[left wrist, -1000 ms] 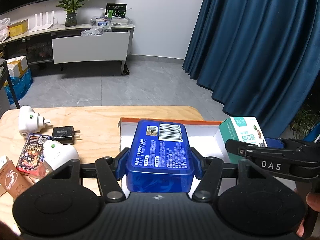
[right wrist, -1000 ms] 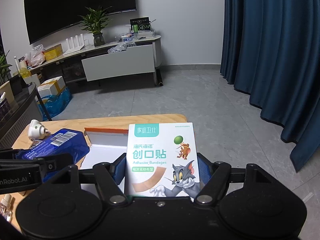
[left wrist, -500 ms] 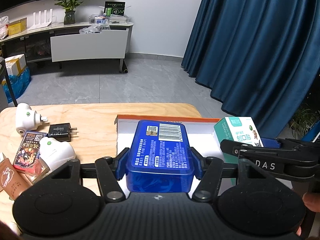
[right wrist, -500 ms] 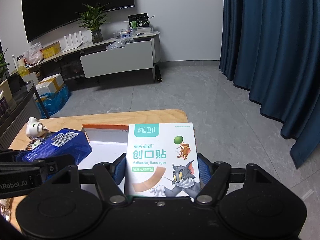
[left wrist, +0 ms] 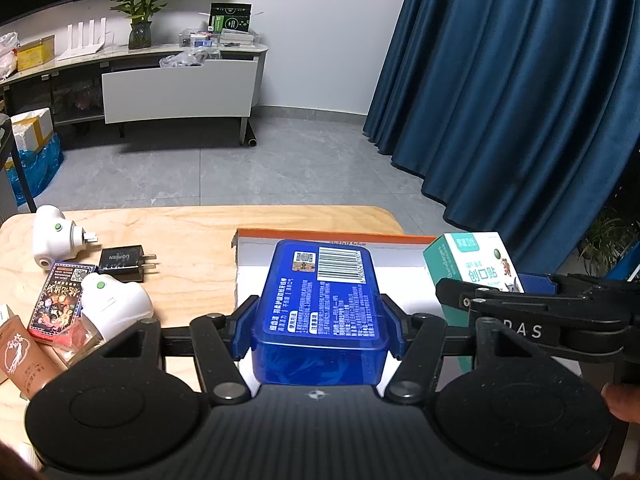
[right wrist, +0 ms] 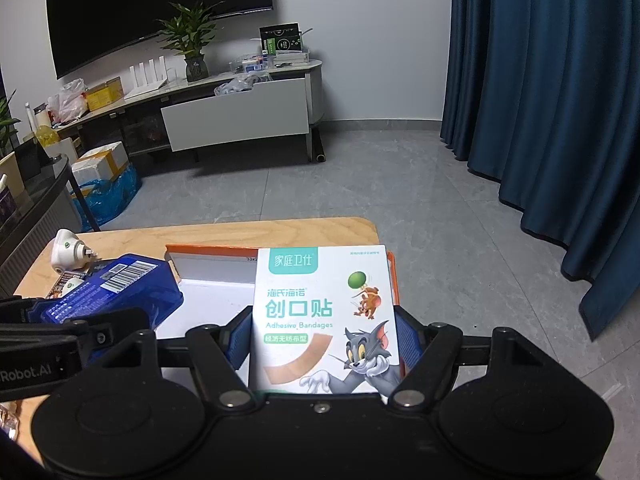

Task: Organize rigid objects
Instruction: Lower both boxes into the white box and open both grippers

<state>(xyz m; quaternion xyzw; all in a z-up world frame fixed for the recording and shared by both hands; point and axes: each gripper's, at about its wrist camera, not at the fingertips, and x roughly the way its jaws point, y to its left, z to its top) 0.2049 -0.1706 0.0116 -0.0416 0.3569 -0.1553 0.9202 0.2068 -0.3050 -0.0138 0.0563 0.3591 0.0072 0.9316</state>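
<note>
Two boxes held over the tray, close to each other

The left claw (left wrist: 318, 334) pinches the blue box (left wrist: 320, 304) and the right claw (right wrist: 324, 344) pinches the bandage box (right wrist: 326, 316), both at lower centre above the white tray (left wrist: 400, 276). If released together, they may bump or land on the tray's rim.

The blue case (left wrist: 320, 312) hides most of the tray (left wrist: 404, 270) floor, seemingly bare.
</note>
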